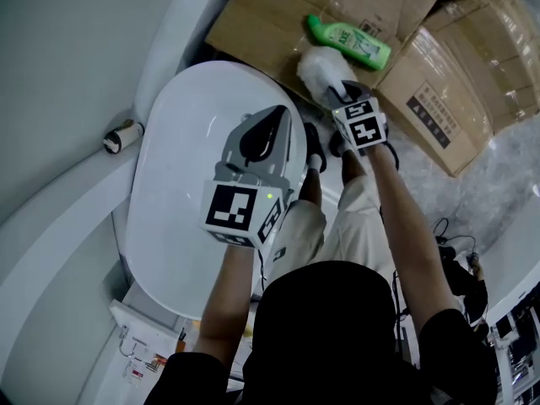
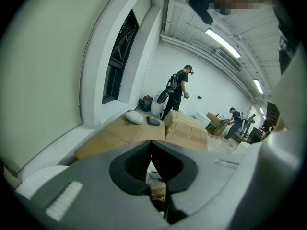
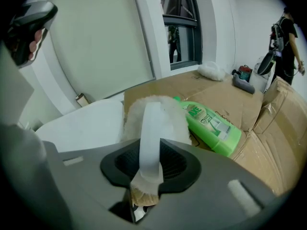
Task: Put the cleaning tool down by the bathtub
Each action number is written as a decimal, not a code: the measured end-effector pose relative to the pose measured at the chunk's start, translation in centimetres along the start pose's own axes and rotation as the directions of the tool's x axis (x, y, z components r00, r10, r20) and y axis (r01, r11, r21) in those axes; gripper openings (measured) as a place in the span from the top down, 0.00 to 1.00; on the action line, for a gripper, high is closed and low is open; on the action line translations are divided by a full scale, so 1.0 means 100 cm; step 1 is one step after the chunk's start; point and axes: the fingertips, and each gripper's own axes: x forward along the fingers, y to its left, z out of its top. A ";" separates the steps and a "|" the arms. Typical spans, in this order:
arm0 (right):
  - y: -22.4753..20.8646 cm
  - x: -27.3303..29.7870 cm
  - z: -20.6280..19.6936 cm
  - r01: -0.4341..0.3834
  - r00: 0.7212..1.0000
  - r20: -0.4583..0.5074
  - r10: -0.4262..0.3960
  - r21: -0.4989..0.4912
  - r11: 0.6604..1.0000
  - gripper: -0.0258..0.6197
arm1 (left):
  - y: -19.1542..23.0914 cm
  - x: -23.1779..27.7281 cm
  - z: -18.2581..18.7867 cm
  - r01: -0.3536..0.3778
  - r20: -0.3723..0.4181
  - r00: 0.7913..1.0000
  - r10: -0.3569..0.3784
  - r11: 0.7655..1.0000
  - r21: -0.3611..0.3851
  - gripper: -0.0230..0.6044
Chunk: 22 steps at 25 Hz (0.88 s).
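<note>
Gripping the cleaning tool (image 3: 151,123) in right gripper (image 3: 149,161) fingers, green bottle (image 3: 213,123) just beside, left gripper (image 2: 151,152) fingers closed above bathtub (image 1: 181,133)

place: warehouse hall | evidence: cardboard boxes (image 2: 184,128), strip lights (image 2: 222,41), bathtub (image 1: 181,167)

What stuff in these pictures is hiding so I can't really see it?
- Cleaning brush: right gripper view; the handle's end is buried inside the right gripper, whose jaws are shut on it.
- Bathtub: head view; its near end is behind the person's head and arms.
- Green bottle: head view; the label print is too small to read.
- Small thing on the ledge: head view; too small to identify.
</note>
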 end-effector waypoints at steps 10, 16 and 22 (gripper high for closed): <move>-0.002 0.012 -0.005 0.016 1.000 -0.022 -0.016 -0.004 1.000 0.81 | 0.007 -0.002 -0.004 -0.012 -0.005 1.000 0.012 1.000 -0.010 0.97; -0.005 0.017 -0.006 0.027 0.999 -0.022 -0.027 -0.008 1.000 0.81 | 0.011 -0.001 -0.006 -0.016 -0.010 1.000 0.015 1.000 -0.007 0.97; -0.005 0.018 -0.005 0.028 0.999 -0.027 -0.028 -0.016 0.999 0.81 | 0.009 -0.002 -0.008 -0.013 -0.013 1.000 0.012 1.000 -0.009 0.97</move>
